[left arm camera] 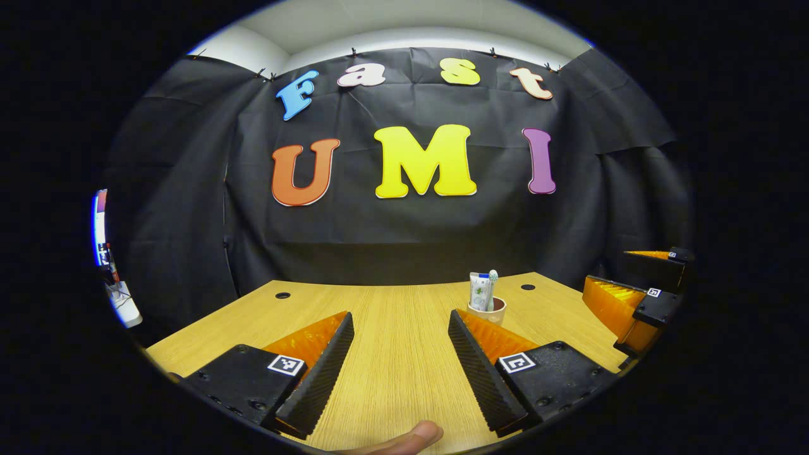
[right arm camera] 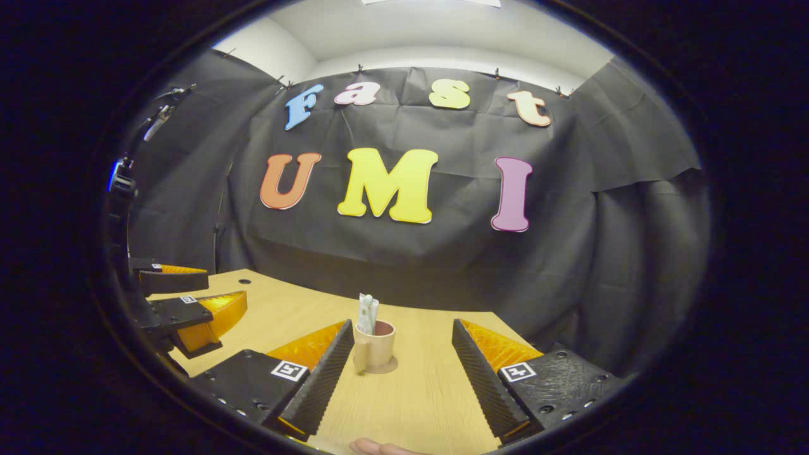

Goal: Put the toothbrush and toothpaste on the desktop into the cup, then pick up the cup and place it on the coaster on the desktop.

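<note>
A beige cup [right arm camera: 375, 349] with a handle stands upright on a round coaster [right arm camera: 387, 367] on the wooden desktop [right arm camera: 417, 398]. A white toothpaste tube [right arm camera: 366, 313] sticks up out of it. In the left gripper view the same cup [left arm camera: 491, 309] holds the toothpaste [left arm camera: 480, 291] and a toothbrush [left arm camera: 493, 276] with its head up. My right gripper [right arm camera: 402, 379] is open, and the cup stands a little ahead of its left finger, untouched. My left gripper [left arm camera: 401, 373] is open over bare desktop, with the cup beyond its right finger. Each gripper shows at the edge of the other's view.
The desktop [left arm camera: 392, 316] has two small round holes [left arm camera: 282, 295] near its back edge. The booth's black cloth wall hangs close behind. A fingertip [left arm camera: 411, 437] shows at the bottom of the left gripper view.
</note>
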